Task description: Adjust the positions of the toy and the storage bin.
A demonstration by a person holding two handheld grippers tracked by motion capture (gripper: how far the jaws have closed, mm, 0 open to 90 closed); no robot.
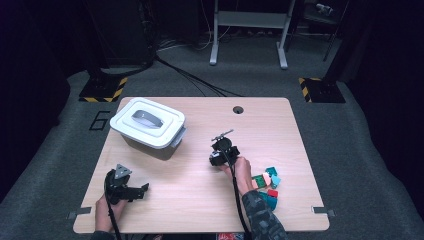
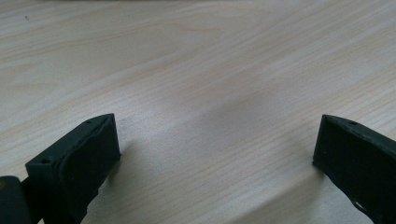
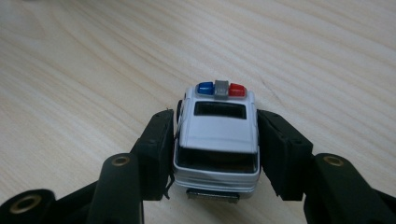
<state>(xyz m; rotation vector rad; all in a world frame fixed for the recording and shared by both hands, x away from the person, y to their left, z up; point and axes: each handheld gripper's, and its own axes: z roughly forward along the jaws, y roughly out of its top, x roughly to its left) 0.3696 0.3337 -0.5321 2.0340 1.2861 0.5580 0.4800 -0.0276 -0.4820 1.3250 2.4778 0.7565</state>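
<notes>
A small white toy police car (image 3: pixel 217 135) with a blue and red light bar stands on the wooden table (image 1: pixel 190 200), its rear toward the camera in the right gripper view. My right gripper (image 3: pixel 215 116) is shut on it, one pad pressed to each side of the body. In the high view this right gripper (image 1: pixel 217 160) is near the table's middle, a little right, with the hand behind it. At the front left corner my left gripper (image 1: pixel 144 192) rests low on the table. Its jaws stand wide apart in the left gripper view (image 2: pixel 217 123), with bare wood between them.
A white lidded box (image 1: pixel 148 122) with a grey handle stands at the back left of the table. Several coloured blocks (image 1: pixel 267 185) lie in a heap at the front right, beside the right forearm. A cable hole (image 1: pixel 238 109) sits near the far edge.
</notes>
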